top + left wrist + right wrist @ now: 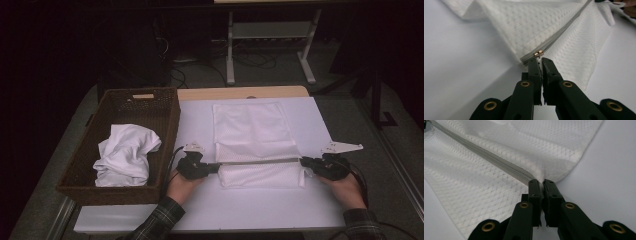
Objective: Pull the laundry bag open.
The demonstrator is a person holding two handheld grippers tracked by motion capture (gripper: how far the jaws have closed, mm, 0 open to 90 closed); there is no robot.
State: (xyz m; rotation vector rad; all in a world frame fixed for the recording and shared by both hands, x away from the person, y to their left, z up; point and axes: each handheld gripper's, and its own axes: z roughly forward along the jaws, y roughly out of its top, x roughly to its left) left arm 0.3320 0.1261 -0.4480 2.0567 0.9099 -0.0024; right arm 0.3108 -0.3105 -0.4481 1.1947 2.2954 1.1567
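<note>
As I look down from the high view, the white mesh cover lies flat in the middle of the counter, well clear of the basket. My left tongs grip it at its left edge and my right tongs at its right edge, both on the line of the grey zipper that runs straight between them. I judge the two grips are set at opposite ends so the zipper stays taut and level, which would let the slider run without the mesh bunching. At the left of the counter stands a brown wicker basket, and inside it sits a crumpled heap of white cloth, loosely piled rather than folded.

In the left gripper view, the left tongs are clenched, their tips meeting on the small brass zipper pull at the end of the zipper. The mesh rises away from them in a lifted fold, which suggests a pull along the seam.

In the right gripper view, the right tongs are clenched on the far corner of the cover, pinching the fabric just where the zipper ends. That looks like an anchoring hold, bracing the cover against the other hand.
</note>
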